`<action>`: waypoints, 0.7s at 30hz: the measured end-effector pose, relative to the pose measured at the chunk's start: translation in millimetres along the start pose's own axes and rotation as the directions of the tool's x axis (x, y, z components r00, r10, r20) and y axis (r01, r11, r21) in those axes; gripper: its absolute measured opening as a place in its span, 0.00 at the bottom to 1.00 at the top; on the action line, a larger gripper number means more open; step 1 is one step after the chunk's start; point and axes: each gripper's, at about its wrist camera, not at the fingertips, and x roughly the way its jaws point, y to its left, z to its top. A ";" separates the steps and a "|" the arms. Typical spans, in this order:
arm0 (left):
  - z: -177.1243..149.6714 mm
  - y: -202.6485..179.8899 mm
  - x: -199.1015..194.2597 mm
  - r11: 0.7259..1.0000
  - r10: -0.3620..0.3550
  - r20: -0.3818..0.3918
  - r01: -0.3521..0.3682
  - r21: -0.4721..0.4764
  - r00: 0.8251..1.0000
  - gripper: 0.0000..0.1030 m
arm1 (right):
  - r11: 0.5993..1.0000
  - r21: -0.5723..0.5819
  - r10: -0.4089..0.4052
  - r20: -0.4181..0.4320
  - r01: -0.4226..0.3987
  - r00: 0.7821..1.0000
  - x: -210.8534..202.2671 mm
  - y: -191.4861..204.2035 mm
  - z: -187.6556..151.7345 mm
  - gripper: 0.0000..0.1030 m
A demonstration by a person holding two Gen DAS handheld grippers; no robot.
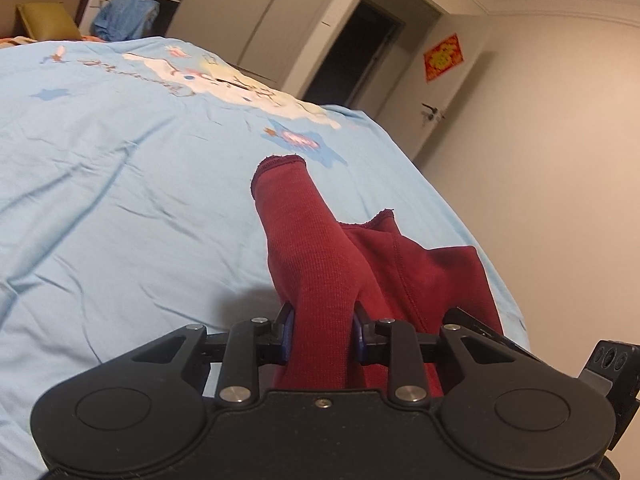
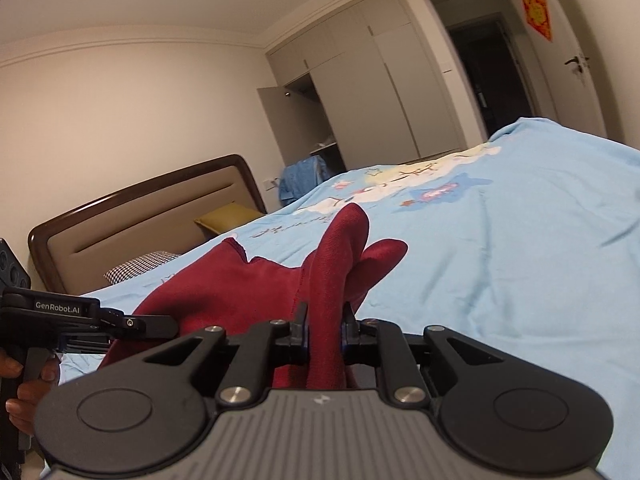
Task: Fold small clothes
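Both grippers' jaws clamped on the red garment [image 1: 320, 264], its near edge hidden beneath them.

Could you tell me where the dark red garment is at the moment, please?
The dark red garment lies on the light blue bedspread near its edge, one part clamped in the left gripper, another in the right gripper.

Red garment [image 1: 400, 264] on blue bedspread [image 1: 120, 200]
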 end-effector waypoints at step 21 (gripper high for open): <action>10.4 92.3 43.8 0.979 0.153 -0.044 -0.158 -0.127 0.987 0.33 | 0.999 0.039 -0.021 -0.187 0.029 0.982 142.6 0.7 -6.4 0.19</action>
